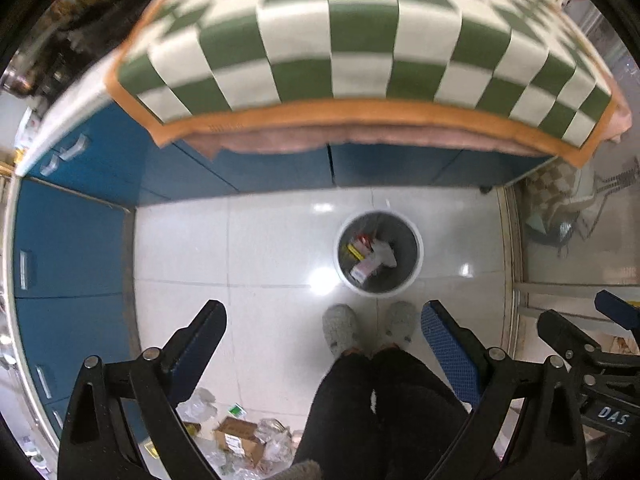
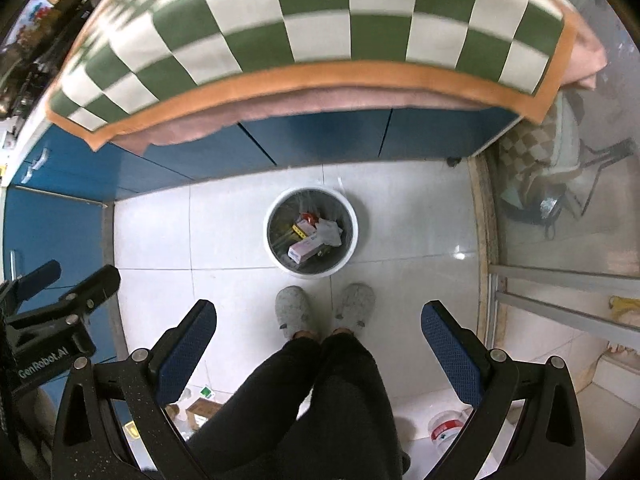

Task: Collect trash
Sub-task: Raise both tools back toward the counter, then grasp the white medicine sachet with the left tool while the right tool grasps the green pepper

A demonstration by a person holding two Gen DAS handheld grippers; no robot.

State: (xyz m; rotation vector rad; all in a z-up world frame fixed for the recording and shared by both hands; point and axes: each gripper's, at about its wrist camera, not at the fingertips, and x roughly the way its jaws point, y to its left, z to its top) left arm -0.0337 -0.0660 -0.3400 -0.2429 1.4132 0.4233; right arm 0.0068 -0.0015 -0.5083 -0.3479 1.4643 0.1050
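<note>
Bin [image 2: 311,232] stands on the floor tiles [image 2: 416,224] just in front of my slippers [image 2: 294,312], near the blue cabinets [image 2: 320,136]. Inside the bin: cartons [image 2: 306,249] and crumpled paper [image 2: 330,230]. Loose wrappers and a small box [image 1: 236,438] lie behind the bin, to the left of my legs. Checkered cloth [image 1: 360,40] covers the counter above the bin. My left gripper [image 1: 324,344] and right gripper [image 2: 319,340] hang over the floor, jaws wide apart, both empty, touching nothing
</note>
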